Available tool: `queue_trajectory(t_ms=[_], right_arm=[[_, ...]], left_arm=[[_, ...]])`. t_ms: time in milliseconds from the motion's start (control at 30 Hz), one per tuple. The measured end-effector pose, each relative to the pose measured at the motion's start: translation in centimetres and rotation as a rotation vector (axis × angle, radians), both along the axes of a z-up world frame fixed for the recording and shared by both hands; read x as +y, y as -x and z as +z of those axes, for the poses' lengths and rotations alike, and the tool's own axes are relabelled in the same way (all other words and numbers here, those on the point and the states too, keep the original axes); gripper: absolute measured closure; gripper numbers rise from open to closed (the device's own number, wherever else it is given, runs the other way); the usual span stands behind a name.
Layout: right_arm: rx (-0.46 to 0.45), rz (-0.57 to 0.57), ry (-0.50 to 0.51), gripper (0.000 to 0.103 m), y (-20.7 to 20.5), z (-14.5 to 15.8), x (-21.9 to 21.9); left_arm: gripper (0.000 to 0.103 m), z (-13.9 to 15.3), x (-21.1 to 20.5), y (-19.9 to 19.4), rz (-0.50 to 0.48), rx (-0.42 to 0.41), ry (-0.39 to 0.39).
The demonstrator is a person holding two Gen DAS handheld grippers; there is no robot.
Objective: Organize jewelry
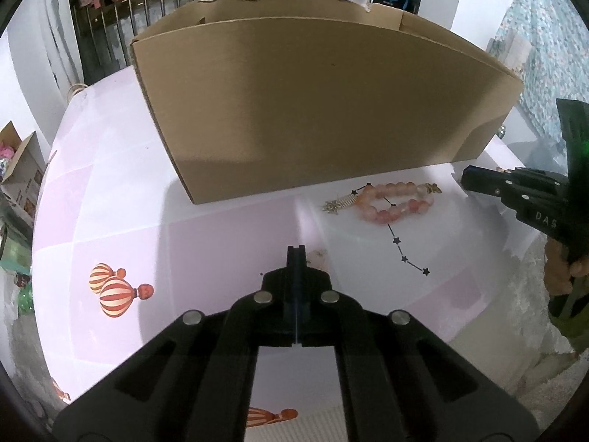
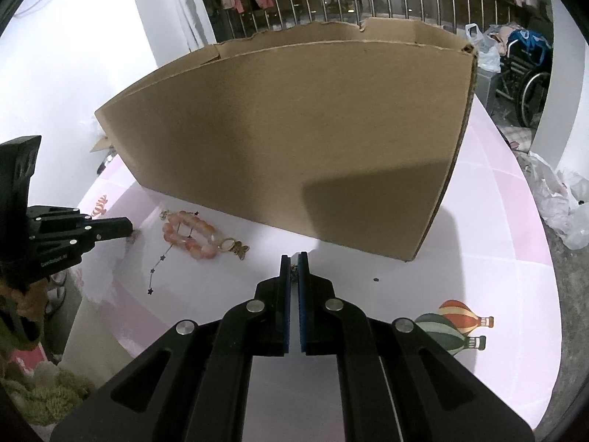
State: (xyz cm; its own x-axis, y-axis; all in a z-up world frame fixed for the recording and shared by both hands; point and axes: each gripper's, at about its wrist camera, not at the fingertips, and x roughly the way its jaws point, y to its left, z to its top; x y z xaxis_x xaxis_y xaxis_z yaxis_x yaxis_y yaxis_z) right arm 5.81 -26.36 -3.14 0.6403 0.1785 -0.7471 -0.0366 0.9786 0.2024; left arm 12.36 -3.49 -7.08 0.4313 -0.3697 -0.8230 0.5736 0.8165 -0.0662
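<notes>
A pale pink table carries hot-air-balloon prints and a printed line of small black stars. On its far half stands a large open cardboard box, its long plain side facing both cameras and its top edge ragged.

Just in front of the box, near its right end in the left wrist view, lies a bracelet of pink-orange beads, curled into a loop on the table, close to the box wall but apart from it. A small gold ornament lies touching the bracelet's left side in that view, and another gold charm sits at its far right end.

The left gripper hangs above bare table nearer the camera, its two fingers pressed flat together with nothing between them. The bracelet lies ahead of it and to its right, well apart from the tips.

The right gripper points toward the foot of the box; its blue-padded fingers stand almost together, with only a narrow slit left. A tiny gold, chain-like piece shows in that slit near the tips; whether the pads pinch it cannot be told. In this view the bracelet lies to the left of the tips and slightly farther off, between the two grippers.
</notes>
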Motion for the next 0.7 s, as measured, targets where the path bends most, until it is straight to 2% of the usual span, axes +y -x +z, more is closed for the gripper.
queue_trajectory(t_ms=[200,367,467,600,700], right_arm=[[-0.002,-0.002,-0.006,0.099,0.1,0.0,-0.2],[-0.003,-0.004,-0.012,0.099,0.1,0.0,-0.5],[-0.002,-0.003,-0.015,0.099,0.1,-0.1,-0.6],[-0.002,-0.002,-0.016,0.099,0.0,-0.1,-0.7],[-0.002,-0.003,-0.019,0.099,0.0,-0.1,-0.6]], left_arm=[[0.103,0.5,0.5,0.5,0.003,-0.026,0.014],[0.103,0.6,0.7,0.7,0.027,0.047,0.050],[0.093,0.4,0.8,0.8,0.032,0.067,0.067],[0.081,0.2,0.3,1.1,0.009,0.049,0.050],[0.078,0.1,-0.4,1.2,-0.016,0.026,0.011]])
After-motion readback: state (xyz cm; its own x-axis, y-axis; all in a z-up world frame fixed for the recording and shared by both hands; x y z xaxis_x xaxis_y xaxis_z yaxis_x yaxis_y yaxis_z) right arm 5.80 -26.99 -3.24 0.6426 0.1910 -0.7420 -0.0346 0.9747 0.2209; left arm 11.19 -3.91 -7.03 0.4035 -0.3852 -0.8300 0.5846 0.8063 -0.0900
